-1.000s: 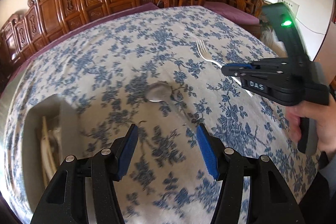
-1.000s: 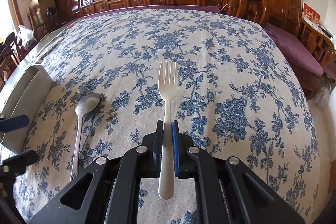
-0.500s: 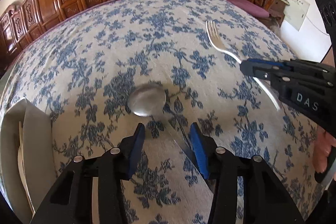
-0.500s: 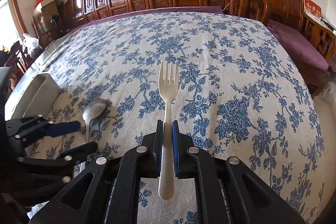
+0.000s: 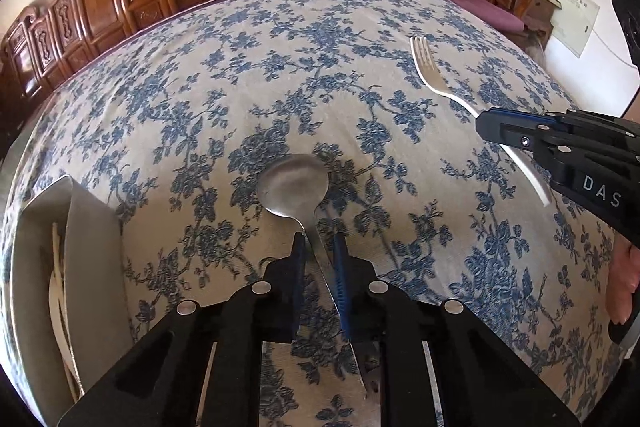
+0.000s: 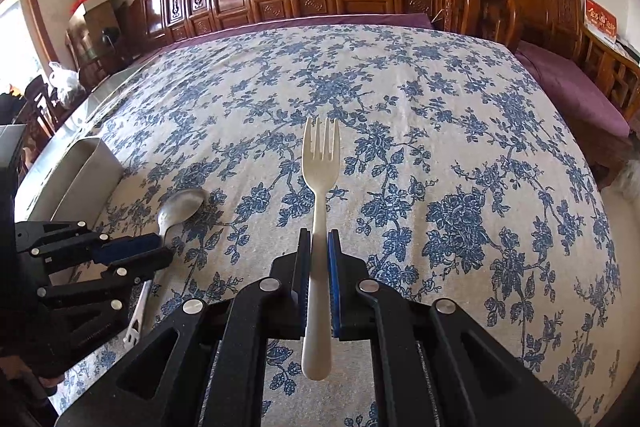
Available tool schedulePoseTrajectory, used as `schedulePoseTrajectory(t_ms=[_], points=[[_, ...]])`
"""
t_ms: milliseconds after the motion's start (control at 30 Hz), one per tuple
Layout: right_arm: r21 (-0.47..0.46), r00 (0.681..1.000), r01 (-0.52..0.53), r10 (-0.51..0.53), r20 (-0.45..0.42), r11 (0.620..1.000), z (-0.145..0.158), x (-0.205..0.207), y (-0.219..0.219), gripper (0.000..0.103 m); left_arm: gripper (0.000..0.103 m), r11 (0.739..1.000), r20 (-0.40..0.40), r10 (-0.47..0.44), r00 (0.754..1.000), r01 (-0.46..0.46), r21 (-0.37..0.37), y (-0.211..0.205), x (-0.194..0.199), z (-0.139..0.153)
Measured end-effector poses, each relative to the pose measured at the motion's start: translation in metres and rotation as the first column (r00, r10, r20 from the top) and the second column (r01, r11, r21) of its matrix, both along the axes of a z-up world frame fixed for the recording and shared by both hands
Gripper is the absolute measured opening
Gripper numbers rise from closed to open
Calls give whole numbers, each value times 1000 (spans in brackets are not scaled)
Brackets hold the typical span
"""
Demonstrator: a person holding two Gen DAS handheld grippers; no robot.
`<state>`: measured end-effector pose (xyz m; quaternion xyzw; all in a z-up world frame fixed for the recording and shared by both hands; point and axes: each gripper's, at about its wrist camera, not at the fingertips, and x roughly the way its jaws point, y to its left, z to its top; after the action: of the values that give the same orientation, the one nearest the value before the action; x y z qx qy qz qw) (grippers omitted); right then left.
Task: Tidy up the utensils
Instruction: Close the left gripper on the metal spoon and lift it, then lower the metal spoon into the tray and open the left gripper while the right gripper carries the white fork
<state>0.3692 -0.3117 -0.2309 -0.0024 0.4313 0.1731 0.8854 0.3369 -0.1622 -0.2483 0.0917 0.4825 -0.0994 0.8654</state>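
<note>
Right gripper (image 6: 319, 247) clamping white fork (image 6: 320, 187), left gripper (image 6: 154, 251) closing over spoon (image 6: 178, 207) — floral tablecloth (image 6: 440, 147)

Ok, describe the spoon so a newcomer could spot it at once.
Start from the blue-flowered tablecloth, then look just right of the white holder at its left edge. The spoon lies flat there, its handle between the closing fingers of the left claw. It is grey metal with a round bowl, unlike the white pronged fork held in the right claw.
</note>
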Motion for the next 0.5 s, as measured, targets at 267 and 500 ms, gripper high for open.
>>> schedulePoseTrajectory(t_ms=[267, 500], points=[[-12, 1000, -21, 21, 13, 1000, 4, -3, 10, 10, 5, 999, 6, -10, 1000, 10, 32, 9, -8, 4], [-38, 999, -44, 45, 26, 998, 8, -14, 24, 10, 5, 999, 39, -24, 999, 22, 35, 18, -27, 21]])
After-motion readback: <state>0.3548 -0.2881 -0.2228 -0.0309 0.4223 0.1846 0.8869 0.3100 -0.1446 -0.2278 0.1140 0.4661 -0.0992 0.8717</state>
